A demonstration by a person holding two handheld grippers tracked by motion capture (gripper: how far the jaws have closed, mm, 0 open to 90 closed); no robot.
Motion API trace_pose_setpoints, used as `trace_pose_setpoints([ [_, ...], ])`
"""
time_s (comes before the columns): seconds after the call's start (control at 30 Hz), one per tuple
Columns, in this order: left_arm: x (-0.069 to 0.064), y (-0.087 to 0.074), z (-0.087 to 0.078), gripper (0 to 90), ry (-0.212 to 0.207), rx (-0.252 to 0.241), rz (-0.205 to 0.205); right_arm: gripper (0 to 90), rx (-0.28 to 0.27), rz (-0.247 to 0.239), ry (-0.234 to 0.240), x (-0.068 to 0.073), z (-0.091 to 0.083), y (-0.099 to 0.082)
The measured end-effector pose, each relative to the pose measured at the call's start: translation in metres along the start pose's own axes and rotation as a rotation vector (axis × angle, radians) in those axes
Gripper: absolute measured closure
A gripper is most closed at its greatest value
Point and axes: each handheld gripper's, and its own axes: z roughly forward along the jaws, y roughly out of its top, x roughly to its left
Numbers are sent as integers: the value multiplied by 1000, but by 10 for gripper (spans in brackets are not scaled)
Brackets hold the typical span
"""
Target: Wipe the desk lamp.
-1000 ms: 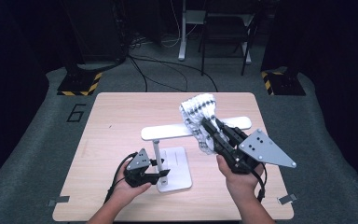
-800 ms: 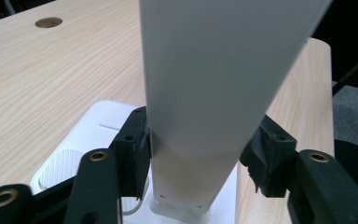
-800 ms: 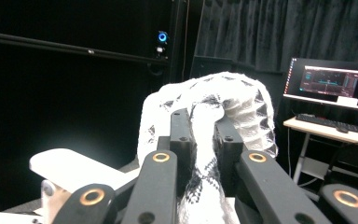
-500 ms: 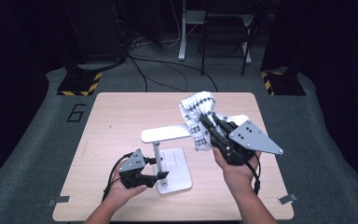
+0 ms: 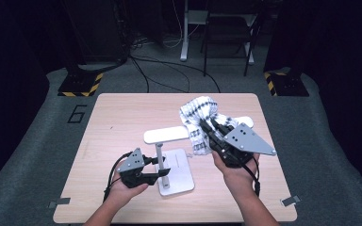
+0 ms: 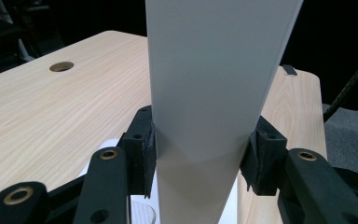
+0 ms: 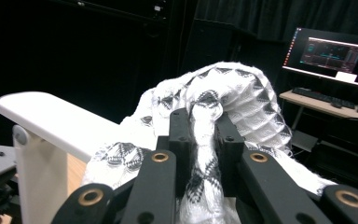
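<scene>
While the person's forearms come in from the near edge of the bench (image 5: 122, 117), the left gripper (image 5: 162, 170) sits low by the white stand's base plate (image 5: 181, 176), fingers clamped on the upright post (image 6: 209, 93). In the left gripper view both pads press against the post's flat sides; the fingers have just been closing onto it after a brief widening, post between them throughout. The post is upright, base flat on the bench near its front middle.

Right gripper (image 5: 208, 128) is a bit farther back and to the right, held up off the bench, grey three-cornered plate on top. Its fingers are pinched narrow on a bunched fold of the black-and-white patterned cloth (image 7: 223, 93), pads touching fabric on both sides.

The cloth is draped over the right part of the stand's white crossbar (image 5: 169, 135), hanging down the near side, top mounded above the bar. The bar's far right tip pokes out beyond the cloth.

Past the bench: dark floor, cables, hazard-striped feet, a lit monitor (image 7: 328, 51).
</scene>
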Motion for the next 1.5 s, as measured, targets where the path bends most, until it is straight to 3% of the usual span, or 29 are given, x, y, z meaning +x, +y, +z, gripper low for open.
trace_pose_setpoints([
  [0.17, 0, -1, 0, 527, 7, -4, 4, 807, -2, 4, -25, -8, -5, -3],
  [0.3, 0, -1, 0, 527, 9, -7, 6, 807, 5, 20, -57, -23, -11, -6],
  [0.5, 0, -1, 0, 527, 8, -8, 7, 808, 19, 34, -136, -49, -25, -10],
  [0.57, 0, -1, 0, 528, 9, -8, 7, 809, 30, 53, -177, -64, -32, -13],
  [0.67, 0, -1, 0, 527, 9, -7, 8, 809, 38, 68, -202, -76, -38, -14],
  [0.9, 0, -1, 0, 527, 8, -7, 8, 810, 53, 87, -211, -83, -41, -16],
  [1.03, 0, -1, 0, 527, 9, -8, 7, 811, 53, 72, -193, -73, -37, -14],
  [1.2, 0, -2, 1, 527, 6, -9, 4, 812, 68, 48, -135, -51, -24, -8],
  [1.3, 0, -2, 0, 527, 10, -8, 5, 813, 64, 39, -56, -32, -12, -2],
  [1.37, 0, -2, 0, 527, 8, -9, 5, 812, 65, 39, -38, -26, -8, -1],
  [1.5, 1, -2, 0, 527, 11, -5, 16, 812, 53, 20, 58, 6, 8, 7],
])
